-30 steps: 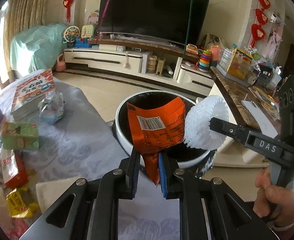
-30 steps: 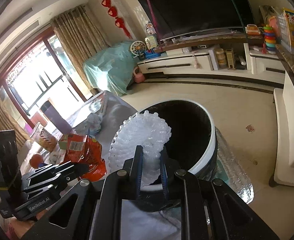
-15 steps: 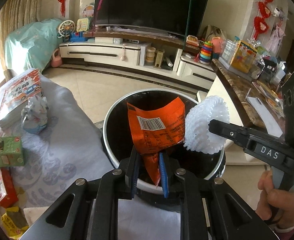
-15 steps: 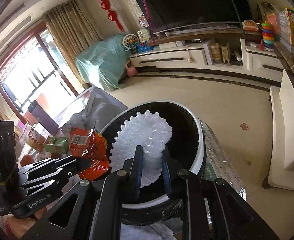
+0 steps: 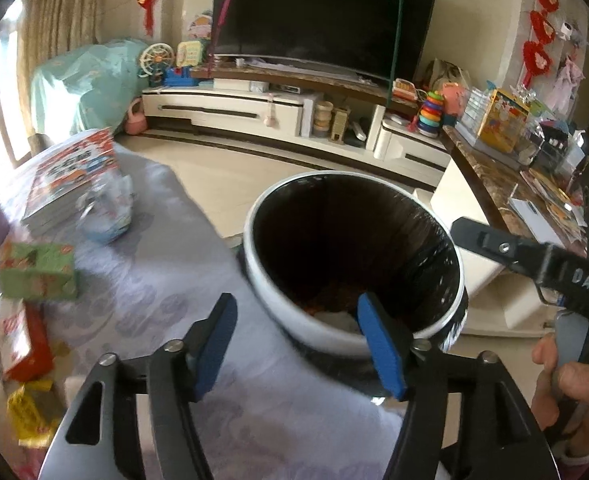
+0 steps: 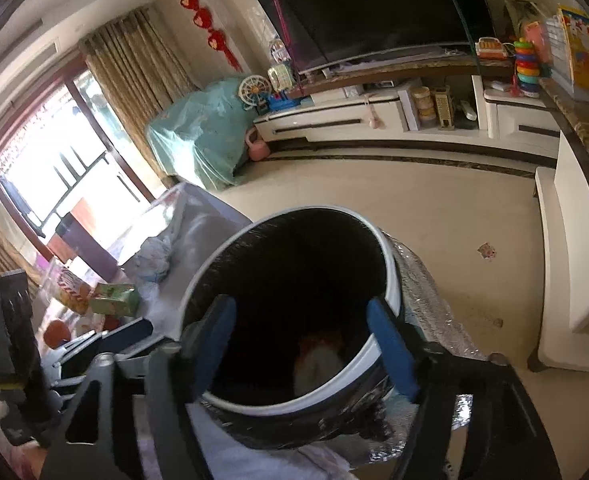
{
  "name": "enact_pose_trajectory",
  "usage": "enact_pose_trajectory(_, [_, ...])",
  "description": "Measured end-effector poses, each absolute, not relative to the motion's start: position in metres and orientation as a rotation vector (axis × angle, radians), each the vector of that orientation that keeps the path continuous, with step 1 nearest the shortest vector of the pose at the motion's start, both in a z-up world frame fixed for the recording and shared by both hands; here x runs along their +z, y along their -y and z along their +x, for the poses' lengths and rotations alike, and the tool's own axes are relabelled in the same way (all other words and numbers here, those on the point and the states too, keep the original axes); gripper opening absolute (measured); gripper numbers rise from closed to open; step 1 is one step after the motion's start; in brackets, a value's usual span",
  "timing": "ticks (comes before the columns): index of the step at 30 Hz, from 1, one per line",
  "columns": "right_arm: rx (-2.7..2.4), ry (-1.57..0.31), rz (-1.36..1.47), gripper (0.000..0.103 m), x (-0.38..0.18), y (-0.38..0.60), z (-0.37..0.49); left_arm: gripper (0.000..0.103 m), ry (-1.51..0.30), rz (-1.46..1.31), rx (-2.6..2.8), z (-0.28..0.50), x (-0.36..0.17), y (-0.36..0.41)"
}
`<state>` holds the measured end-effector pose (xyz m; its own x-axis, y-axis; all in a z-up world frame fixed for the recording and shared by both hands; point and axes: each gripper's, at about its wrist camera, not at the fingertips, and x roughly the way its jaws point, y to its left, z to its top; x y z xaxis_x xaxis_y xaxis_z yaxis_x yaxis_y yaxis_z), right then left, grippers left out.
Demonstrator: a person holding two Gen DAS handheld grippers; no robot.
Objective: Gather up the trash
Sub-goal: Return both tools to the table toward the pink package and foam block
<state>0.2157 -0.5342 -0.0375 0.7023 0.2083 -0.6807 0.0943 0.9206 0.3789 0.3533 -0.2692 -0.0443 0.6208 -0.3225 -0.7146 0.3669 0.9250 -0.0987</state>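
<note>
On the left, snack packets litter the clothed table. The left gripper is opening, nothing between its jaws. The right gripper likewise spreads empty above the bin, where orange wrapper and white foam lie.

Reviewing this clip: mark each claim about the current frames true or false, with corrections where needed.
1. Both grippers have nothing between their jaws. True: the left gripper and right gripper are opening, empty.
2. The trash bin holds nothing. False: orange and white trash lies at its bottom.
3. A green carton is on the cloth-covered table. True.
4. The bin's liner is white. False: it is black; the rim is white.
5. The television is showing a picture. False: its screen is dark.
</note>
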Motion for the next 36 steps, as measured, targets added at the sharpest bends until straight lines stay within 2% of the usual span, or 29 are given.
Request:
enact_pose_trajectory(1, [0.071, -0.784, 0.408, 0.085, -0.036, 0.531, 0.211, 0.068, -0.802, 0.053, -0.391, 0.345, -0.044, 0.265])
enact_pose_trajectory(4, [0.099, -0.77, 0.407, 0.087, -0.034, 0.519, 0.202, 0.069, -0.795, 0.031, -0.374, 0.323, -0.048, 0.251])
enact_pose_trajectory(16, [0.227, -0.783, 0.355, 0.088, -0.038, 0.456, 0.174, 0.069, -0.806, -0.067, -0.272, 0.235, -0.053, 0.192])
enact_pose_trajectory(36, [0.4, -0.844, 0.256, 0.089, -0.058, 0.37, 0.163, 0.069, -0.821, -0.154, -0.112, 0.158, -0.033, 0.127])
